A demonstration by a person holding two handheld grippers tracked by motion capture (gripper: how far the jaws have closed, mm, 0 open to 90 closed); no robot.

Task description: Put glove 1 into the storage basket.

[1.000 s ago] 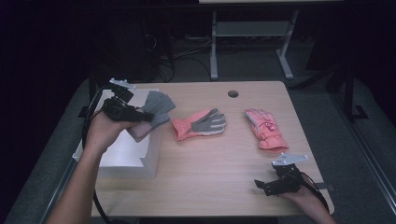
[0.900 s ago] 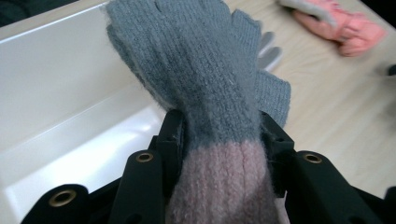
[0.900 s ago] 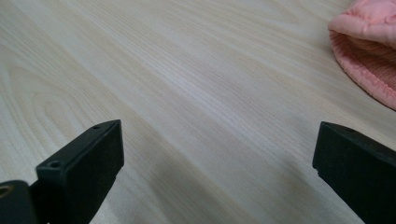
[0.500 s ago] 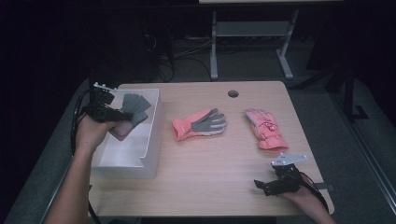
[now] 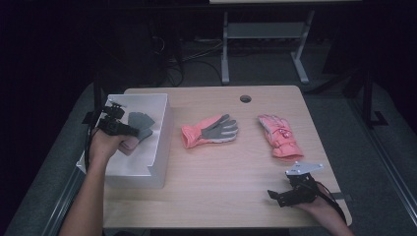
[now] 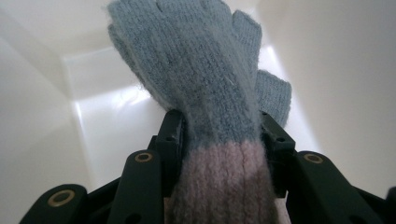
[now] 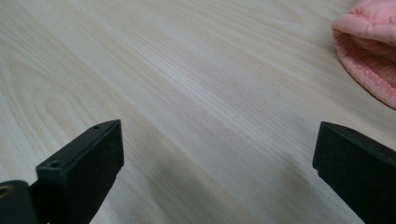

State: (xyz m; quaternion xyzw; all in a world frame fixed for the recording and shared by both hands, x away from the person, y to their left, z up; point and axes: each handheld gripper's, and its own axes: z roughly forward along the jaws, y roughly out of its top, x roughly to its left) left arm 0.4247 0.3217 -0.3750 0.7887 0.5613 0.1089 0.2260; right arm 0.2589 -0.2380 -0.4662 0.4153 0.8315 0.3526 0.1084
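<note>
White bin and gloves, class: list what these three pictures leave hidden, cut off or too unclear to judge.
- Floor of the white bin, high view: the near wall, the left gripper and the grey knit glove cover most of it.
- Glove's cuff end, left gripper view: cut off by the bottom edge.
- Pink glove, right gripper view: cut off by the right edge.
- Right gripper, high view: too small and dark to read.

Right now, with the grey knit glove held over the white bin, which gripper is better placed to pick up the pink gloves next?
Probably the right gripper: its jaws are open and empty on the table near the pink glove. The left gripper is clamped on the grey knit glove inside the white bin.
</note>
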